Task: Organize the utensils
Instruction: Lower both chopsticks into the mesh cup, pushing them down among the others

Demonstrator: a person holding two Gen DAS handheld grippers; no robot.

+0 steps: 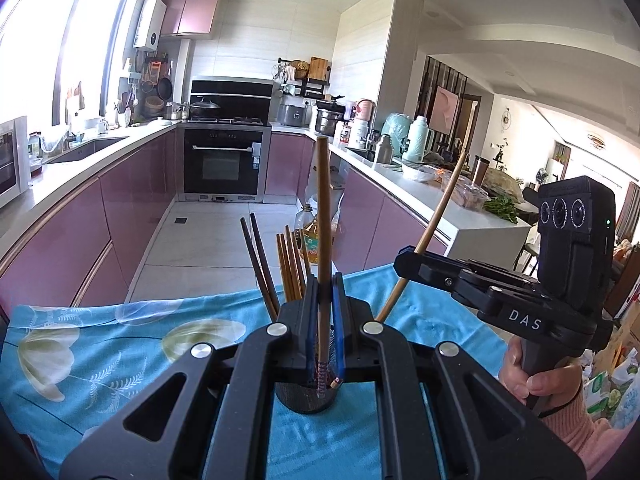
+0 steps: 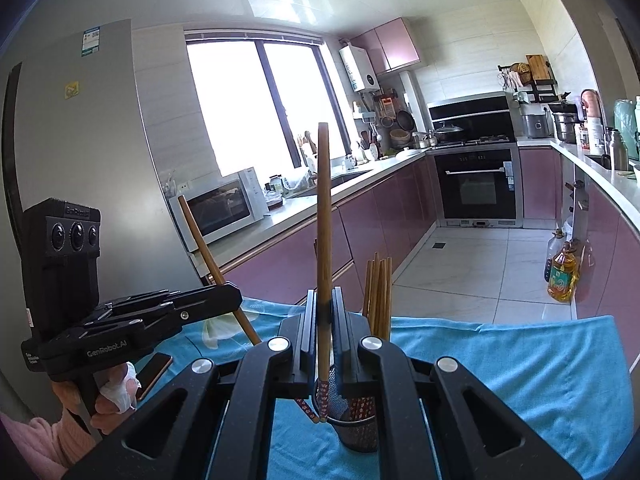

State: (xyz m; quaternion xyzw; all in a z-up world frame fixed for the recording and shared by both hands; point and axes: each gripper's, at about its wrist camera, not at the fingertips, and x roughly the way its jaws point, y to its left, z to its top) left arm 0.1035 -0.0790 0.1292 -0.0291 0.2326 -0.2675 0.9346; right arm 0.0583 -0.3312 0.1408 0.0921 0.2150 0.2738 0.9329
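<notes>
Landmark: black mesh holder (image 1: 306, 394) on blue floral cloth (image 1: 80, 344) over table.

Left claw (image 1: 325, 292) clamped on one wooden chopstick (image 1: 323, 216), upright, patterned tip just above holder mouth.

Right claw (image 2: 325, 312) likewise closed on another chopstick (image 2: 323, 216), tip at holder rim, not yet dropped in.

Done: several chopsticks already standing in holder (image 1: 290, 264), dark pair (image 1: 260, 260) leaning at holder's left.

Left: judged two held sticks need lowering in and releasing. No loose utensils visible on cloth near holder.
</notes>
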